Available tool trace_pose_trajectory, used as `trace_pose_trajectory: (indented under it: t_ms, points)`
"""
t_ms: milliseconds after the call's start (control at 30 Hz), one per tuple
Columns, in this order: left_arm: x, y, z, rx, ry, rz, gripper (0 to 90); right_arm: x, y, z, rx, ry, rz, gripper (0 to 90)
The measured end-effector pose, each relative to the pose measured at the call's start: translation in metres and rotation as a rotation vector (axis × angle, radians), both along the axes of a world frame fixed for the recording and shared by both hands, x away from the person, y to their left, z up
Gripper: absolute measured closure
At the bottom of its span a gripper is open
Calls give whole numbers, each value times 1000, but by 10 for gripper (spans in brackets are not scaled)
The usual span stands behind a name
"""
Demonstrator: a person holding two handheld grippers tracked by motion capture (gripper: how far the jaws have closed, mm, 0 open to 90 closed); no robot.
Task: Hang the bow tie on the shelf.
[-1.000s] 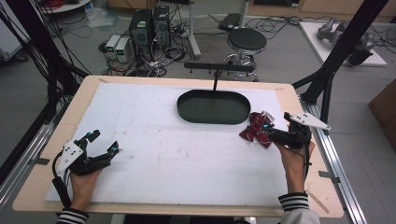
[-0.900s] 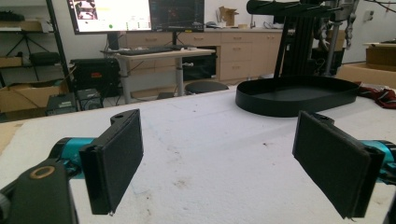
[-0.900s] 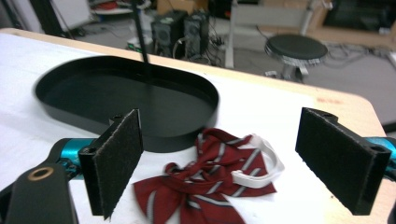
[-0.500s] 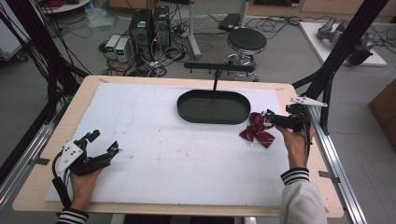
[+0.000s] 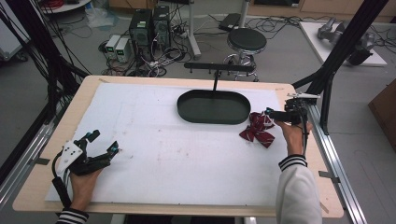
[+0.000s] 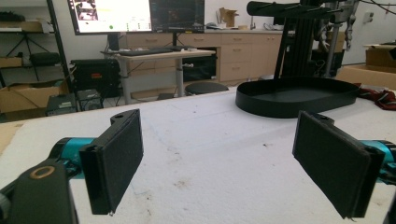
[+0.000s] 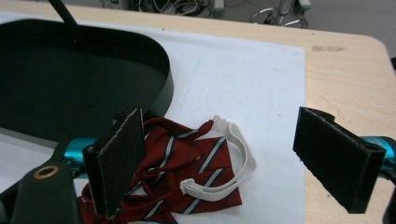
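Left gripper (image 5: 103, 142) is resting low on the white foam table cover (image 5: 154, 140) at the near left corner, jaws spread wide and holding nothing; in its own view the two black pads (image 6: 116, 158) are framing bare cover, with the tray far ahead. It is looking idle in this step.

Right gripper (image 5: 272, 113) is hovering over the crumpled dark-red striped fabric bow tie with a white elastic strap (image 5: 256, 129) on the right side of the cover, jaws wide apart and gripping nothing. In the right gripper view the bow tie (image 7: 187, 172) is lying flat between and below the pads, its white strap looping out to the right, one edge touching or just beside the wall of the shallow black oval tray (image 7: 159, 88); cannot tell which.

Step in hand, as a judgement: reaching for the pickup, grasp not yet made. Next move is likely calling for lowering the right jaws around a bunched fold of cloth, not the thin strap alone, then closing.

Further off, the black oval tray (image 5: 187, 109) is sitting empty at the centre back of the table, probably the drop spot.
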State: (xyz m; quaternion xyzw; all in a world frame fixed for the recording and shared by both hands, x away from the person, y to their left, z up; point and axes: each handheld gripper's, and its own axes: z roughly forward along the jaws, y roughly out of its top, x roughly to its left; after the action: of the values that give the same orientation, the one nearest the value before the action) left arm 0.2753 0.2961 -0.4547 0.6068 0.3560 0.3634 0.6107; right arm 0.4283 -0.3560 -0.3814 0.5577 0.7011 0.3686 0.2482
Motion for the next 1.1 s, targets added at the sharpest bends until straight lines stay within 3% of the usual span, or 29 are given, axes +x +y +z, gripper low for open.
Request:
trace_pose_trajectory:
  t_ms: [433,733,1100]
  points:
    - [0,-1,0,3,-2,-2,165,17,0,-11,-67,64,4,177]
    - [0,-1,0,10,1,-2,165,27,-1,-27,-123,127,-69,277]
    - [0,-1,0,12,-2,-2,166,30,5,-32,-169,220,-96,381]
